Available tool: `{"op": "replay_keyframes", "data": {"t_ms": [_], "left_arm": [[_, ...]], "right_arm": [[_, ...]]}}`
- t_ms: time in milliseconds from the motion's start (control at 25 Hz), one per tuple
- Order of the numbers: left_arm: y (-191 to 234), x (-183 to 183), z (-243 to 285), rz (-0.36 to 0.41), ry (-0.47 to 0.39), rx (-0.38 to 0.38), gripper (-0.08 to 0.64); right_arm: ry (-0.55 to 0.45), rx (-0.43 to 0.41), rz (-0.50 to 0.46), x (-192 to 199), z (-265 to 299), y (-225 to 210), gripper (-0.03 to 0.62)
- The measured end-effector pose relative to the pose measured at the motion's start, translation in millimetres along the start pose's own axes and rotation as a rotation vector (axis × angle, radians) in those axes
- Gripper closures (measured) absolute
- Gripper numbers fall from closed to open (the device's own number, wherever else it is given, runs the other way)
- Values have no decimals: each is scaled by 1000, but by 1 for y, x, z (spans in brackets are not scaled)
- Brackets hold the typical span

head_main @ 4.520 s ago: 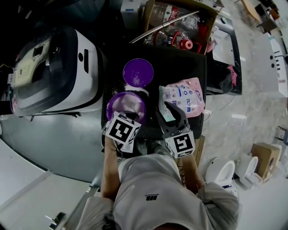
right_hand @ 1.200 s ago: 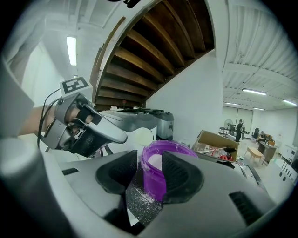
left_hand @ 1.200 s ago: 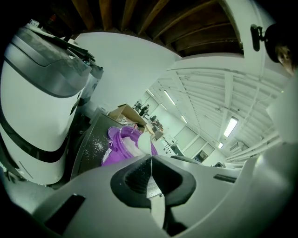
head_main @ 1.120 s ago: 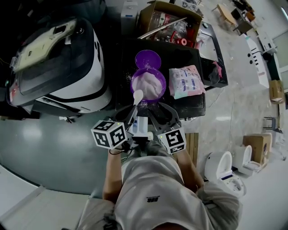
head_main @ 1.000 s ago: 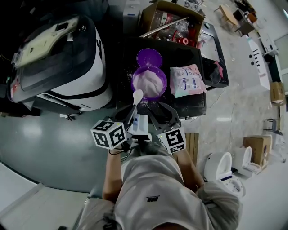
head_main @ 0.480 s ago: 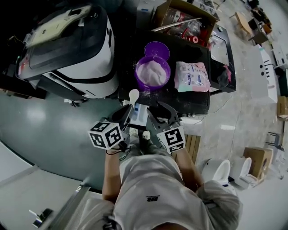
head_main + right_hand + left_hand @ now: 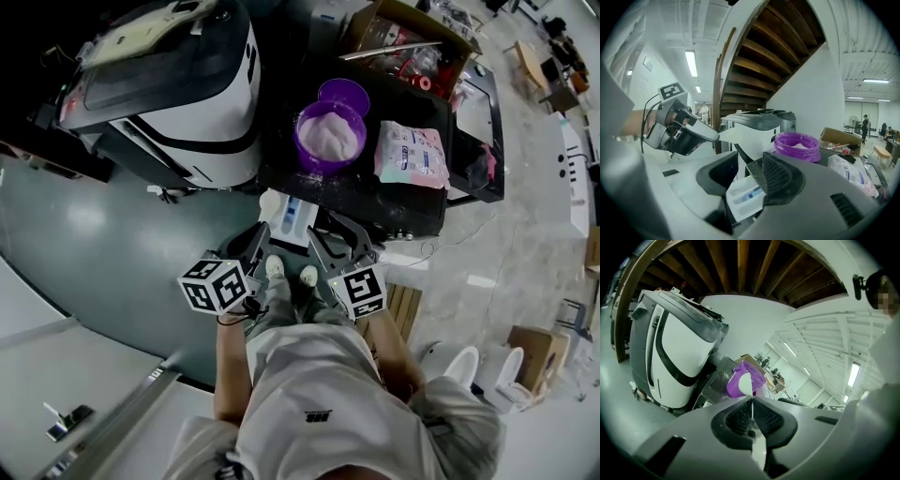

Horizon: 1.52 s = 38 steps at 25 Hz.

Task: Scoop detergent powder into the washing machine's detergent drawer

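**Left gripper** (image 7: 751,401): the jaws are closed flat on the thin handle of a white plastic scoop (image 7: 744,384). The bowl points to the far side, toward the purple round tub (image 7: 330,136) of white powder (image 7: 330,131). Whether the bowl is loaded cannot be told.

**Right gripper** (image 7: 747,171): the jaws stand part open, with the white plastic detergent drawer with a blue insert (image 7: 745,197) between them. They appear to bear on its walls.

**Location:** the drawer is out of the white and black washing machine (image 7: 178,84). It is carried just off the near edge of the black table (image 7: 375,202), with the tub farther back.

**Handling, as judged:**
- The scoop is light, stiff and smooth. Gripped at the handle end, it may pivot in the pads.
- The powder is loose and will spill if the scoop tilts.
- The drawer is a hollow, rigid shell and is best held by a side wall.
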<state>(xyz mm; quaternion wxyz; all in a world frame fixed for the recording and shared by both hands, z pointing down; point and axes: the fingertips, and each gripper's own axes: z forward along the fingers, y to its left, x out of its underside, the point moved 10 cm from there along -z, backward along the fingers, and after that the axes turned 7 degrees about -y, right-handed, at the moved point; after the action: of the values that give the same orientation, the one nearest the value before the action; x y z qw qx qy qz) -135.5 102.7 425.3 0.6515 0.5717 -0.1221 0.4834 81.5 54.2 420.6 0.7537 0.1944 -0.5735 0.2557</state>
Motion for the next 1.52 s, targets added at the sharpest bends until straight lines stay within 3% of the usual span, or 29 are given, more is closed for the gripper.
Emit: {"op": "replay_keyframes", "data": {"t_ms": [280,960,1520], "left_arm": [[8,9,-21,0,10,8,543],[67,27,-35,-1,111,147,543],[106,61,-14,2,184,154,543]], "right_arm": [[17,7,17,6,-5,19,428],[89,144,45,41,6,78,428],[165,138,73,81,32,86,428]]}}
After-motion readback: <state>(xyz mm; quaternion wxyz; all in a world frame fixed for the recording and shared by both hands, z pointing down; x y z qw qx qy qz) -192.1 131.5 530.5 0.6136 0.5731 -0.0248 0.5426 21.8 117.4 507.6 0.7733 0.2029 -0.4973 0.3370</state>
